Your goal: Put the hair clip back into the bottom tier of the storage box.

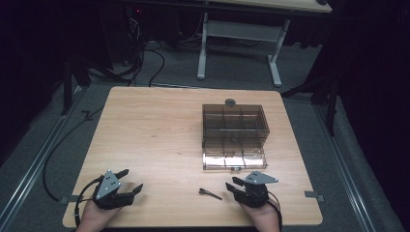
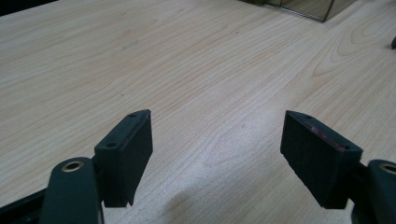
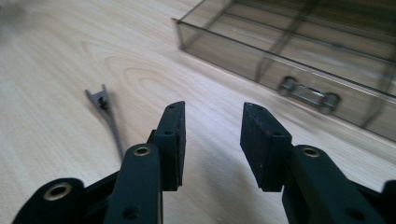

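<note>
Right gripper (image 3: 212,140) empty, jaws apart; left gripper (image 2: 217,158) wide, empty. Small grey clip (image 1: 209,193) flat on table (image 1: 145,125) at nine o'clock of right gripper, six o'clock of clear compartment box (image 1: 234,136). Best approached low, jaws straddling the clip crosswise before closing

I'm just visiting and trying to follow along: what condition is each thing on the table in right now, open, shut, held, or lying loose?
Compartment box: clear smoky plastic, lid swung open, compartments look empty.
Small dark clip: lying loose on the table, touched by nothing.
Round grey piece: resting on the table behind the box.
Left gripper: jaws wide open, nothing between them.
Right gripper: jaws open, holding nothing, beside the clip.
</note>
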A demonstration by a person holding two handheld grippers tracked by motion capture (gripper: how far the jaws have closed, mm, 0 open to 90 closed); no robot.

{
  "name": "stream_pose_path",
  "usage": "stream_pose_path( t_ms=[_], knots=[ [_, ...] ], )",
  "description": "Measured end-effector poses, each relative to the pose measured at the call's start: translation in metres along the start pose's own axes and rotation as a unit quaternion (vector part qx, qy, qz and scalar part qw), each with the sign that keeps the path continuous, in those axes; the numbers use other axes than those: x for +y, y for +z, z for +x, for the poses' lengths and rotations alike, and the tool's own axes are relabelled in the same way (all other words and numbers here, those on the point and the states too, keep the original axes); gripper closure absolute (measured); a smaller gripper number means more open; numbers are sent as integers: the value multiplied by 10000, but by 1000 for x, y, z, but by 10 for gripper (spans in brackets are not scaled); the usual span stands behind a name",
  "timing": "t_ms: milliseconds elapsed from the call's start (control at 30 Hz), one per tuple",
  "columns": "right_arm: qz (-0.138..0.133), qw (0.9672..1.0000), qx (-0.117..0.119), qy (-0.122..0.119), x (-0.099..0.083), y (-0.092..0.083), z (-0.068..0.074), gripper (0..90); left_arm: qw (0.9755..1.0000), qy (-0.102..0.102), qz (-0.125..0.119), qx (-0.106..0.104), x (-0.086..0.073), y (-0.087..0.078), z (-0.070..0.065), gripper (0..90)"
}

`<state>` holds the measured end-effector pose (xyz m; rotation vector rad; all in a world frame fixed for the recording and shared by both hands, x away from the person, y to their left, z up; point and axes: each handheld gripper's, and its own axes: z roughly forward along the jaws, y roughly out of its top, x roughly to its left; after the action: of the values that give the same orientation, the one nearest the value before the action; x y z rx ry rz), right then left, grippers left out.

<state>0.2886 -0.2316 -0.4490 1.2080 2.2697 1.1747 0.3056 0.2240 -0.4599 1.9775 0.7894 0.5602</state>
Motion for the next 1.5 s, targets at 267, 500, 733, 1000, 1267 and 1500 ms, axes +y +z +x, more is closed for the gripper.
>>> stream_pose_path(
  t_ms=[267, 500, 733, 1000, 1267, 1500],
  knots=[
    [111, 9995, 262, -154, 5, 12, 15, 578, 10000, 31, -6, -20, 0, 0, 0, 256],
    [170, 9979, 499, -384, 7, 18, 29, 573, 10000, 37, 20, -18, 0, 0, 0, 256],
    [320, 9960, 636, -547, 7, 23, 38, 596, 10000, 24, 25, -26, 0, 0, 0, 256],
    [474, 9943, 671, -681, 7, 29, 41, 669, 10000, 33, 28, -25, 0, 0, 0, 256],
    [508, 9921, 714, -895, 6, 28, 43, 864, 10000, 18, 25, -29, 0, 0, 0, 256],
    [267, 9946, 578, -816, 8, 20, 40, 872, 10000, 22, 26, -33, 0, 0, 0, 256]
  ],
)
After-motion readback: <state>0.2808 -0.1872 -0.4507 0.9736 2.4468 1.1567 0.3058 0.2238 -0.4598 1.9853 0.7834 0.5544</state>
